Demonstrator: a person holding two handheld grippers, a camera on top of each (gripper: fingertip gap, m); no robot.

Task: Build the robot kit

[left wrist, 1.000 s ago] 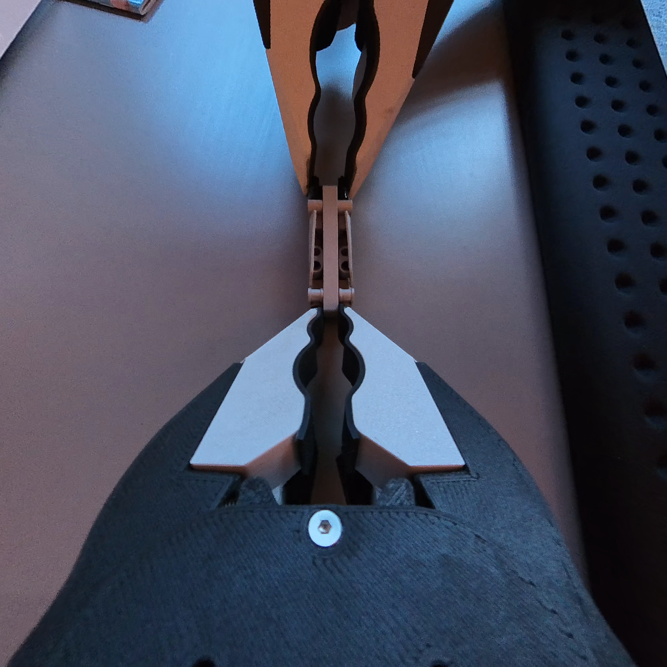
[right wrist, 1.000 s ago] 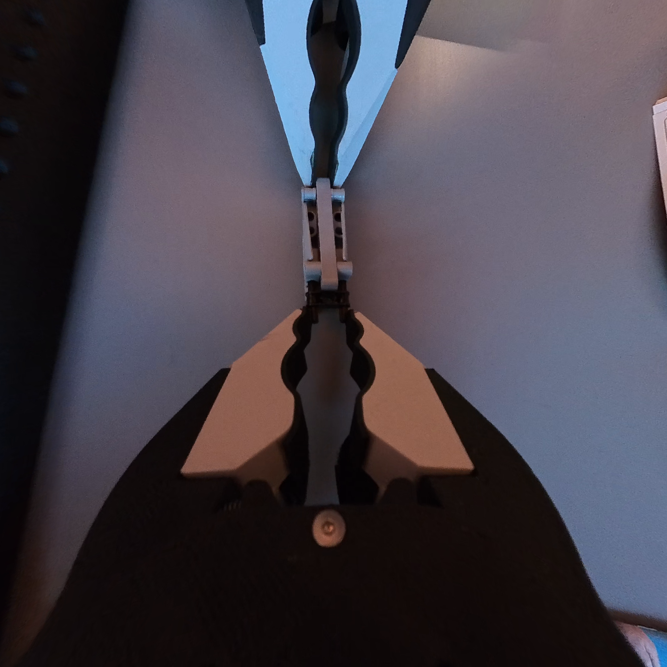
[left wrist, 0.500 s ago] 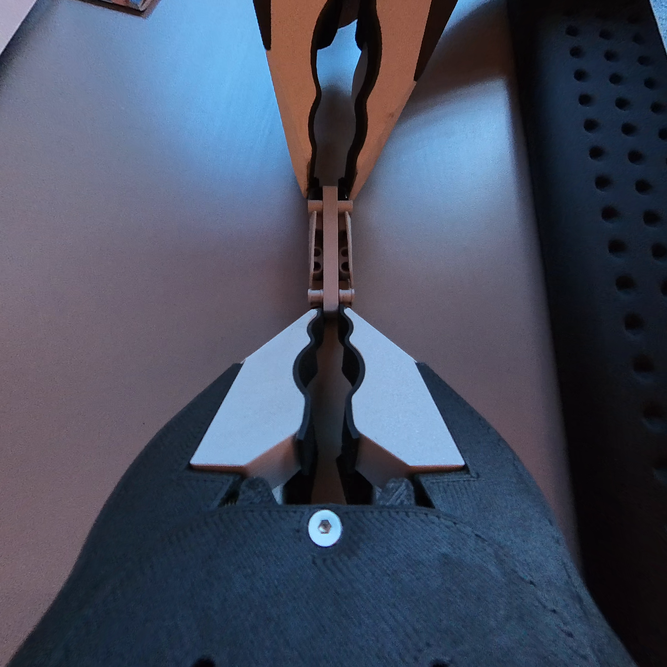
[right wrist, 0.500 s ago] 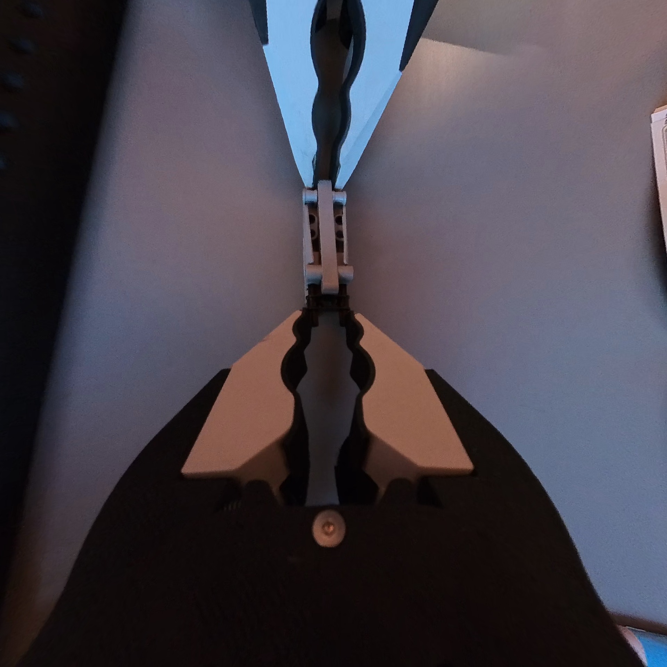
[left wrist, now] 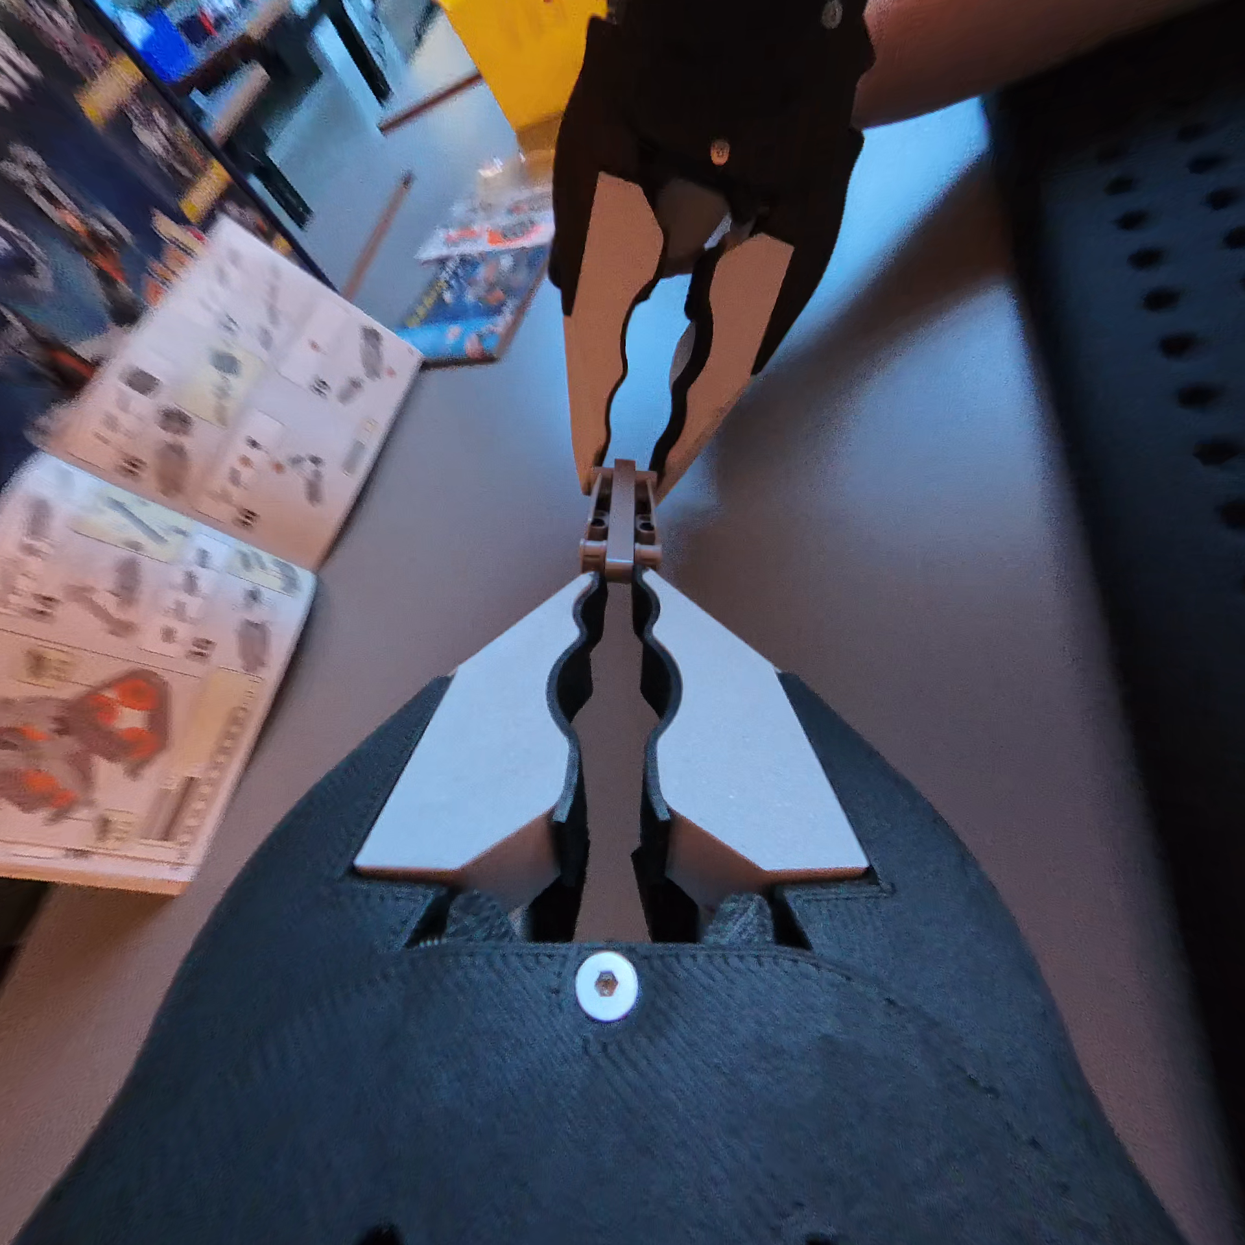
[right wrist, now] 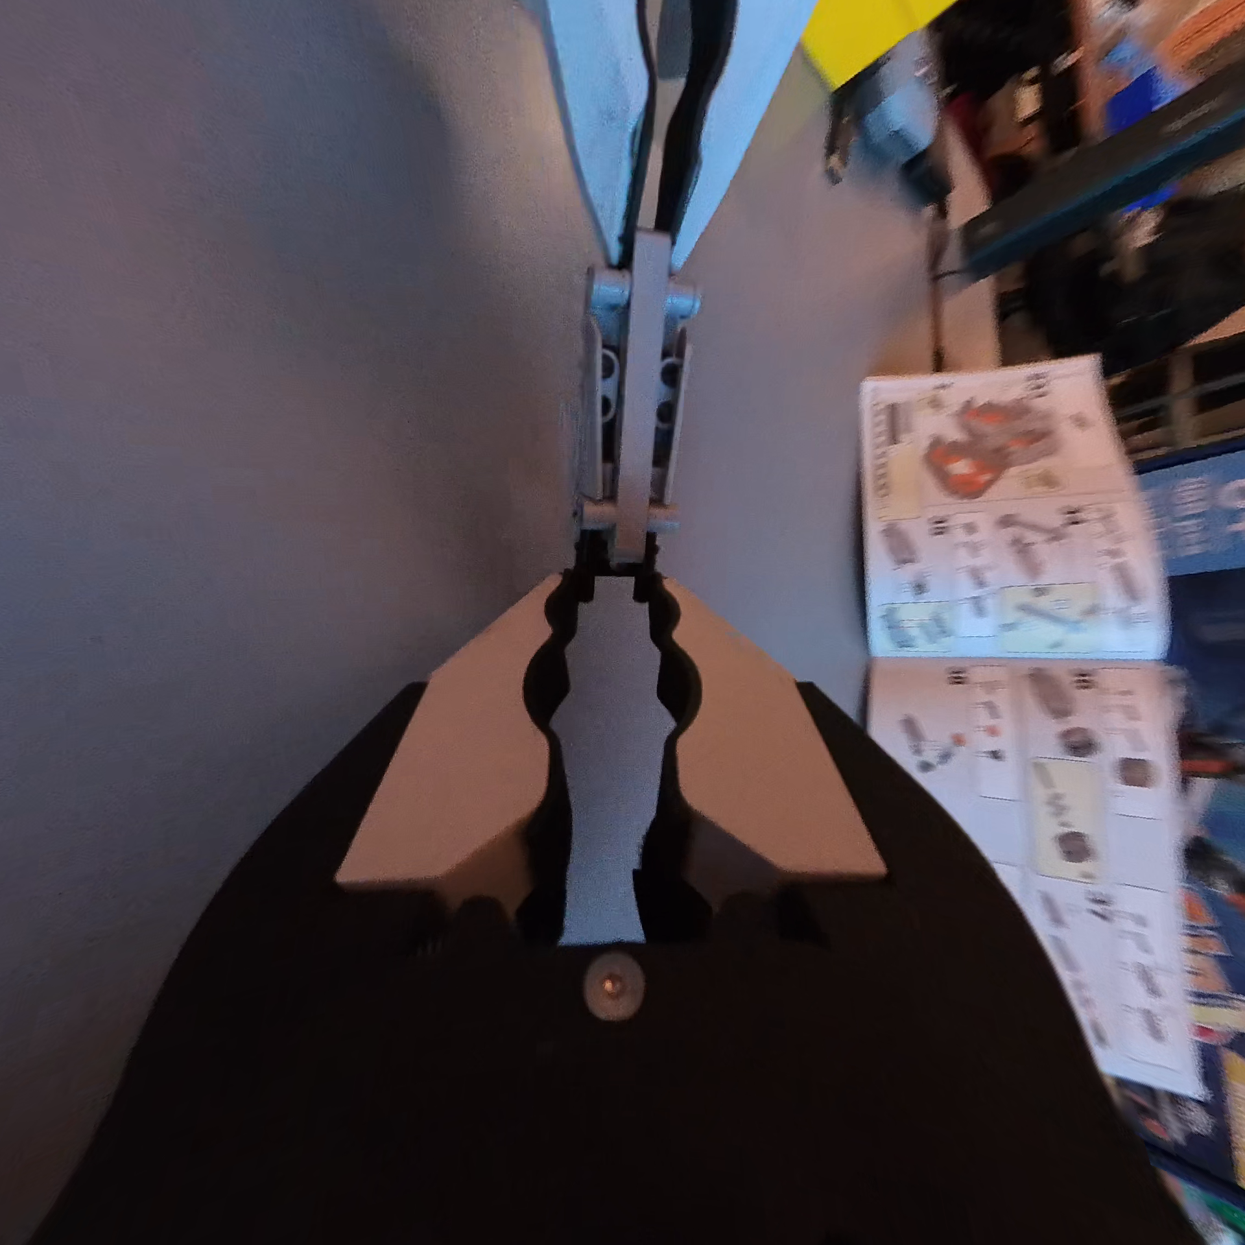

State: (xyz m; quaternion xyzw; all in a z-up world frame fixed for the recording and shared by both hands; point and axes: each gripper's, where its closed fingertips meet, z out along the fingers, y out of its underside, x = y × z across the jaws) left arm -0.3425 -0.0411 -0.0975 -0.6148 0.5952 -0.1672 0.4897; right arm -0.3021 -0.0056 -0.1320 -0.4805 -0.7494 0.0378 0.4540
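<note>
Both grippers lifted, one grey part held between them

Left view: left gripper [left wrist: 618, 581] fingers clamp the grey part [left wrist: 620, 522]; a booklet [left wrist: 175, 539] has newly appeared. Right view: right gripper [right wrist: 614, 581] fingers pinch its other end above the worktop [right wrist: 269, 404], closer than before.

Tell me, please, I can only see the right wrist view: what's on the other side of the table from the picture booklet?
Observer: A black panel full of holes runs along that side. It's only in the left wrist view.
Operator: Can you see who's holding my gripper?
Observer: Just a bare forearm behind the right gripper, which pinches the far end of the grey brick piece.
</note>
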